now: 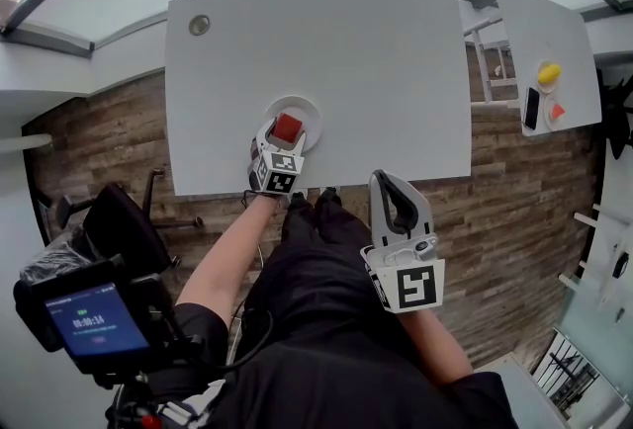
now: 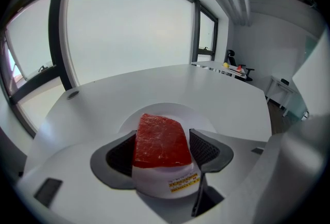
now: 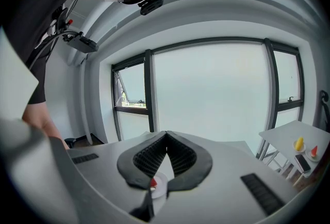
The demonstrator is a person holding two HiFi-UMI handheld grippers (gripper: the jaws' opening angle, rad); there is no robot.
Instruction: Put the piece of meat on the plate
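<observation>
Left gripper (image 1: pixel 286 132): released, its jaws spread wide to either side of the meat. The right pad stands apart from the meat; whether the left pad touches it I cannot tell. Its marker cube hangs over the table's near edge.
Right gripper (image 3: pixel 166 136): clenched, jaw tips meeting, nothing between them. It is held off the table, just past the near edge, above the person's lap.
Floor (image 1: pixel 99 135): wood planks, showing to the left, to the right and in front of the table.
Windows (image 2: pixel 129 32): large panes with dark frames beyond the table's far edge.
Table (image 1: pixel 336 51): white, with broad bare top running from the plate to the far edge and out to both sides.
Side table (image 1: pixel 554 32): white, to the right, well apart from the main table, with a strip of floor between.
Chair (image 1: pixel 124 219): black, on the floor to the left, near the person's left arm.
Screen (image 1: pixel 96 318): a lit device on a dark mount, bottom left, beside the left elbow.
Plate (image 2: pixel 198 117): white and round, close to the table's near edge.
Meat (image 2: pixel 161 140): a red slab lying flat on the plate, between the left gripper's jaws.
Cable hole (image 1: pixel 200 25): a round grey cap near the table's far left corner, well away from the plate.
Small things: a yellow piece (image 1: pixel 549 73), a dark phone (image 1: pixel 531 108) and an orange piece (image 1: pixel 557 111) together on the side table.
</observation>
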